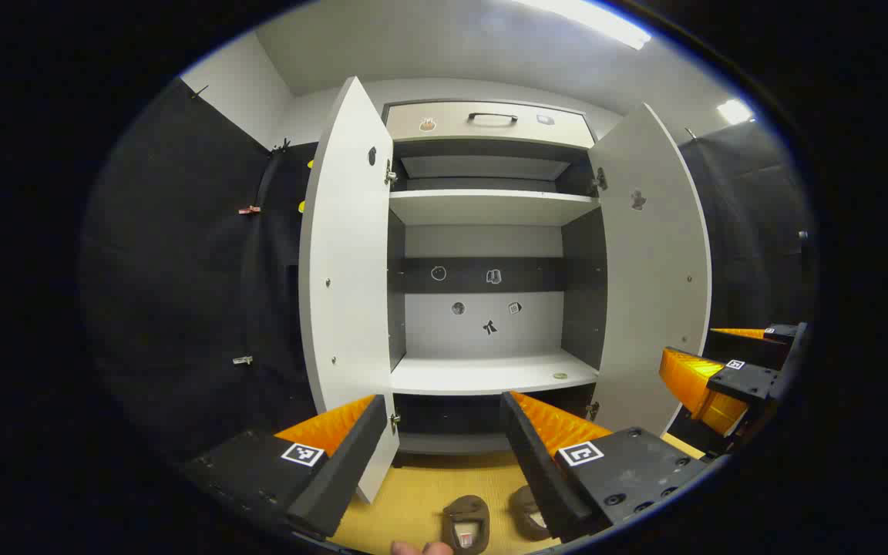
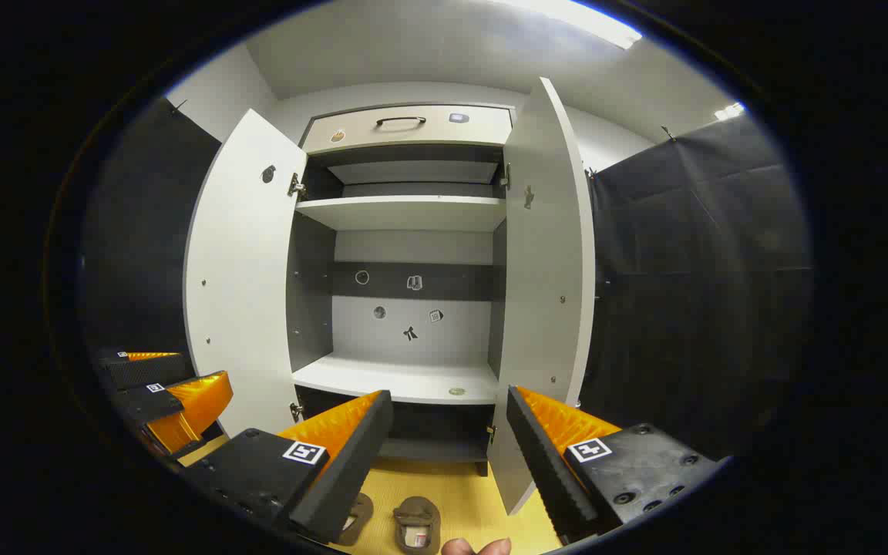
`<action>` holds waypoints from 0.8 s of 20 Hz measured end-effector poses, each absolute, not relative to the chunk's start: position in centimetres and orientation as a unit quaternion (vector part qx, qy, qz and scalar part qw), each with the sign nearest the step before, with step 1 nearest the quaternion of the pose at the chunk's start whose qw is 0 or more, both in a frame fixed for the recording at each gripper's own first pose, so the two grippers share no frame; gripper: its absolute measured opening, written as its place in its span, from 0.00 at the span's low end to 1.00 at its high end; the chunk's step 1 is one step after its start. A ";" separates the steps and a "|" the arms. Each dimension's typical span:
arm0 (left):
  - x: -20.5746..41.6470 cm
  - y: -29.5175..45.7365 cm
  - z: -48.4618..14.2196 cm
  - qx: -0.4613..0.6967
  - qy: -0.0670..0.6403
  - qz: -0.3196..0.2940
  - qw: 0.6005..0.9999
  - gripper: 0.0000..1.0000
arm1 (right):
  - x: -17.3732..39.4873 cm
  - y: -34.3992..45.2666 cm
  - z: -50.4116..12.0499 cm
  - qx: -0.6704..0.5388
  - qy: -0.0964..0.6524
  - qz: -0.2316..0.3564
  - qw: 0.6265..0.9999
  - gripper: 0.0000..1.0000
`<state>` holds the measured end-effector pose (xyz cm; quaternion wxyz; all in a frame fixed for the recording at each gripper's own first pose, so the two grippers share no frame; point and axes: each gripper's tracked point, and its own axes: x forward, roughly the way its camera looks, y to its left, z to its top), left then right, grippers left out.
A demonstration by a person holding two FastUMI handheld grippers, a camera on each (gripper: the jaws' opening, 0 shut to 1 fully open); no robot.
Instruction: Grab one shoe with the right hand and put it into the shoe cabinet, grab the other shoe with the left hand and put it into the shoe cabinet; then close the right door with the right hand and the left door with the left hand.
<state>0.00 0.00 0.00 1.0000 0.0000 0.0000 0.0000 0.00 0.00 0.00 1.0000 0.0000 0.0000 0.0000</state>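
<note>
Both tools, the left tool [image 1: 444, 455] and the right tool [image 2: 448, 455], are hovering wide open and empty before the tall white two-door shoe cabinet [image 1: 490, 370], both doors standing open. The two brown slip-on shoes [image 2: 415, 526] are lying side by side on the yellow floor [image 2: 452, 486] below; the right tool should be lowering over one shoe, straddling its upper before closing.

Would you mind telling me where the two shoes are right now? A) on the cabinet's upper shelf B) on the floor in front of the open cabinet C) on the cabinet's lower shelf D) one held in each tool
B: both shoes lie on the yellow floor before the open cabinet, whose lower shelf holds no shoe.
</note>
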 end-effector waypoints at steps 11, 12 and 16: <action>-0.4 0.6 0.1 -0.002 -0.003 0.008 1.000 0.95 | 0.5 0.4 -0.4 -0.001 0.009 0.003 1.000 0.98; -0.4 0.7 0.1 -0.002 -0.002 0.009 1.000 0.95 | 0.5 0.3 -0.4 -0.002 0.009 0.003 1.000 0.98; -0.6 0.6 -0.1 -0.008 -0.001 0.008 1.000 0.95 | 0.3 0.4 -0.5 -0.002 0.010 0.005 1.000 0.98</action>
